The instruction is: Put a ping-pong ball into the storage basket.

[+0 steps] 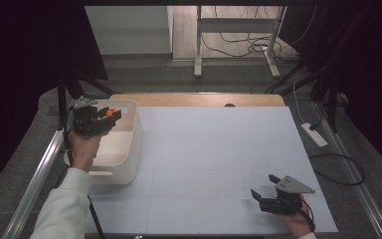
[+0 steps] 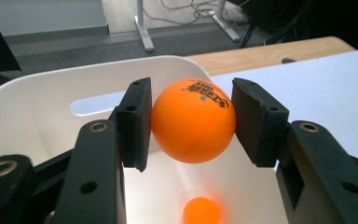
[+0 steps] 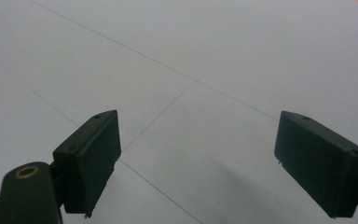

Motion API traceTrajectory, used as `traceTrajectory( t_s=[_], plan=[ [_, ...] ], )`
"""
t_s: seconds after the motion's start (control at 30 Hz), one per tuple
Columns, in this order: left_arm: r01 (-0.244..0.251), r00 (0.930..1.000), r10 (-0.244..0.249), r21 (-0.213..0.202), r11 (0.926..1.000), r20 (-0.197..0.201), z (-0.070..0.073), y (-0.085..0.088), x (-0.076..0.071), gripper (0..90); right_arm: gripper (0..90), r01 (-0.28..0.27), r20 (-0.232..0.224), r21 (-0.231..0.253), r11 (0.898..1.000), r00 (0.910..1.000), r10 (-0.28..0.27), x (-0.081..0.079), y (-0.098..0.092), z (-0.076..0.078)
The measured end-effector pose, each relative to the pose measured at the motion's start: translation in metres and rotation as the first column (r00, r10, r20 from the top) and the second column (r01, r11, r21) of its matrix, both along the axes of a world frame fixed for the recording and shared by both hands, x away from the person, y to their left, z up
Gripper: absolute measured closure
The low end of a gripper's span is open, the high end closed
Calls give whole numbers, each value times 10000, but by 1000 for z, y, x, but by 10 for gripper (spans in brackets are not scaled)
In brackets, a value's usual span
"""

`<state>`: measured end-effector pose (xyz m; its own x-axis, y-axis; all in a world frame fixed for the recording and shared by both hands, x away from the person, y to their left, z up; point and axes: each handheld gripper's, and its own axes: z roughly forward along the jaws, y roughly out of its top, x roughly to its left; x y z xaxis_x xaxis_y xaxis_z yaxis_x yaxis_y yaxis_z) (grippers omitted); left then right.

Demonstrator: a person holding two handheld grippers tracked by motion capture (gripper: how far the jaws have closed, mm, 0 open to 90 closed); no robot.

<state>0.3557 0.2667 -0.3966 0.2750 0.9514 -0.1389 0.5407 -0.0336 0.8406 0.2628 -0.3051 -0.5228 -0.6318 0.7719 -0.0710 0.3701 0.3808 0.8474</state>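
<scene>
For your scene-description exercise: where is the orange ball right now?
The orange ball is clamped in the left gripper, above the white bin at the table's left side in the high view.

Bin point(image 1: 124, 149) at table's point(image 1: 209, 149) left edge — ball point(image 2: 193, 120) above it, second ball point(image 2: 201, 211) inside.

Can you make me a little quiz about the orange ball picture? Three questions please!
1. What does the left gripper hold between its fingers?
2. True or false: the right gripper is also holding a ball.
3. What is under the held ball: A) the white bin, B) the floor, C) a chair?

Key:
1. An orange ball with dark print.
2. False; its fingers are open over the bare white table.
3. A; an orange glow, perhaps another ball, shows on the bin's bottom.
</scene>
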Motion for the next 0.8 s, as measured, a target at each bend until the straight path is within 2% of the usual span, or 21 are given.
traceTrajectory(
  t_s=[0.17,0.37,0.6,0.8],
  plan=[
    [25,9988,-24,17,10000,-482,-5,2,6,501,146,17,3,-15,10000,10000,-17,0,0,0],
    [76,9968,-72,55,10000,-793,-8,2,9,501,146,-6,-23,14,10000,10000,6,0,0,0],
    [181,9908,-146,243,9995,-1347,-14,-2,17,500,146,16,-10,-12,10000,10000,-16,0,0,0],
    [164,9888,-121,279,9995,-1488,-17,-3,20,499,146,2,-21,-30,10000,10000,-2,0,0,0]
  ],
)
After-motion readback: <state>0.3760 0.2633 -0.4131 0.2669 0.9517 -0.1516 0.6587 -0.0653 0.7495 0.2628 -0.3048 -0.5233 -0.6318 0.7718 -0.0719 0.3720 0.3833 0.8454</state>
